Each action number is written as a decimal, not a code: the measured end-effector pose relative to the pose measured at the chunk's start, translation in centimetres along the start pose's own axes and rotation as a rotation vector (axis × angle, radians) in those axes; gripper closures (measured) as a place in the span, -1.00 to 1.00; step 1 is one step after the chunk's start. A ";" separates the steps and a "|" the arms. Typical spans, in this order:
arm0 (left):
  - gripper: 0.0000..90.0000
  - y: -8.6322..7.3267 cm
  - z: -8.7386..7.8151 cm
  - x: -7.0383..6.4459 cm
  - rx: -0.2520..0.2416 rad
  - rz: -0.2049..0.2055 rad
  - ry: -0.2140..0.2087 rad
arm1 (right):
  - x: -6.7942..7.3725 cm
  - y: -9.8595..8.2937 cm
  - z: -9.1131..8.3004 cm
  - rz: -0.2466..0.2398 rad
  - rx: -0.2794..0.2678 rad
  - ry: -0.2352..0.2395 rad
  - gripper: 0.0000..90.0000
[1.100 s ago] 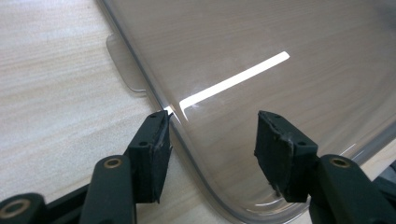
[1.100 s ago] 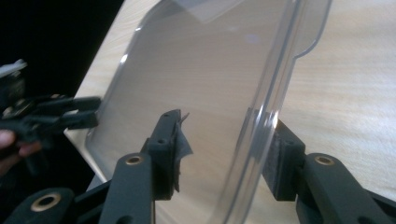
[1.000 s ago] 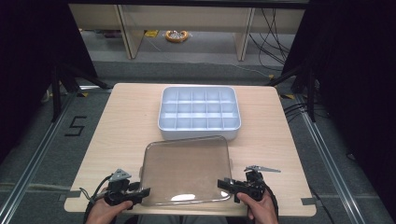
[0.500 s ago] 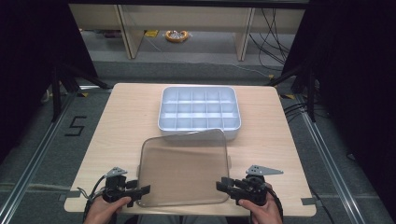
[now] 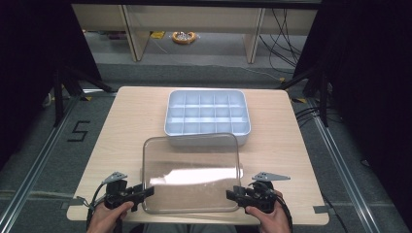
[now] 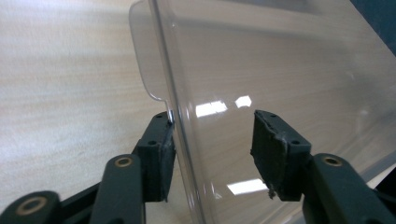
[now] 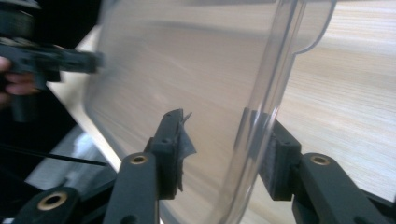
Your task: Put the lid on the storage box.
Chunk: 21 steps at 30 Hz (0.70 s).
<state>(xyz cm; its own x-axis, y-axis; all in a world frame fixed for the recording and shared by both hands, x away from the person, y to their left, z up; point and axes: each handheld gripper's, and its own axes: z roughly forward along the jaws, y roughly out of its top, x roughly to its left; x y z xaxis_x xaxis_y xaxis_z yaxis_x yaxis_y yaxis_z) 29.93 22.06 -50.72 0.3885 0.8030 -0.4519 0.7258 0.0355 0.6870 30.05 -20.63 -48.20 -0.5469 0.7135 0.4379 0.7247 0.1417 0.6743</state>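
— What's holding it all up?

— A light wooden table with rounded corners (image 5: 121, 126), standing on grey floor (image 5: 43, 160).

— And resting directly on it?

— A white plastic tray split into small compartments (image 5: 208, 118), flat on the wood, well beyond the left gripper (image 5: 145, 191) and the right gripper (image 5: 233, 195), about midway between them. Near both claws, bare board.
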 end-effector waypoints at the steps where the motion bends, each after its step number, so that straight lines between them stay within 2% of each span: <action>1: 0.18 0.0 -0.3 -0.1 -0.010 -0.004 0.002 | 0.1 0.0 0.0 -0.005 0.000 0.005 0.25; 3: 0.26 0.1 -0.6 -0.2 -0.033 -0.008 0.008 | 0.3 0.1 -0.1 -0.019 0.018 -0.023 0.25; 5: 0.31 0.4 -1.1 -0.6 -0.073 0.005 0.020 | 0.7 0.1 0.1 -0.029 0.042 -0.063 0.25; 6: 0.32 0.4 -1.2 -0.7 -0.076 0.009 0.022 | 0.7 0.1 0.2 -0.047 0.042 -0.073 0.26; 8: 0.33 0.5 -1.5 -1.1 -0.081 0.028 0.051 | 0.9 0.2 0.2 -0.056 0.035 -0.083 0.27; 9: 0.33 0.5 -1.5 -1.1 -0.081 0.028 0.051 | 0.9 0.2 0.2 -0.056 0.035 -0.083 0.27; 10: 0.33 0.5 -1.5 -1.1 -0.081 0.023 0.042 | 1.3 0.4 -0.1 -0.038 0.028 -0.096 0.28; 11: 0.34 0.6 -1.6 -1.1 -0.083 0.012 0.035 | 1.4 0.4 -0.1 -0.028 0.012 -0.083 0.28; 12: 0.36 0.6 -1.6 -1.1 -0.083 0.012 0.035 | 1.1 0.5 -0.2 -0.059 -0.003 -0.092 0.28; 14: 0.36 0.7 -1.7 -1.3 -0.096 0.009 0.018 | 1.1 0.6 -0.3 -0.051 -0.005 -0.090 0.27; 15: 0.37 0.9 -1.8 -1.5 -0.096 0.008 0.016 | 1.2 0.7 -0.5 -0.002 -0.012 -0.082 0.27; 16: 0.38 1.3 -1.8 -1.7 -0.114 0.018 0.019 | 0.8 1.0 -0.7 -0.004 -0.017 -0.082 0.26; 17: 0.38 1.3 -1.8 -1.7 -0.114 0.018 0.019 | 0.5 1.2 -0.6 -0.026 -0.039 -0.083 0.25; 20: 0.38 2.6 -1.3 -2.3 -0.126 0.043 0.026 | 0.2 1.9 -0.7 -0.016 -0.052 -0.103 0.19; 21: 0.38 2.9 -1.1 -2.5 -0.133 0.048 0.035 | 0.1 2.2 -0.6 -0.017 -0.056 -0.128 0.18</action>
<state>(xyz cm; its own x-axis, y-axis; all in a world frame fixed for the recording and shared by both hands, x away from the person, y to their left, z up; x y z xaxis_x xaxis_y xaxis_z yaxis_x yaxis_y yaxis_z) 30.49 20.84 -46.97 0.3994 0.8259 -0.3979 0.6243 0.0728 0.7778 31.29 -20.66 -46.31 -0.4986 0.7935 0.3490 0.6890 0.1185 0.7150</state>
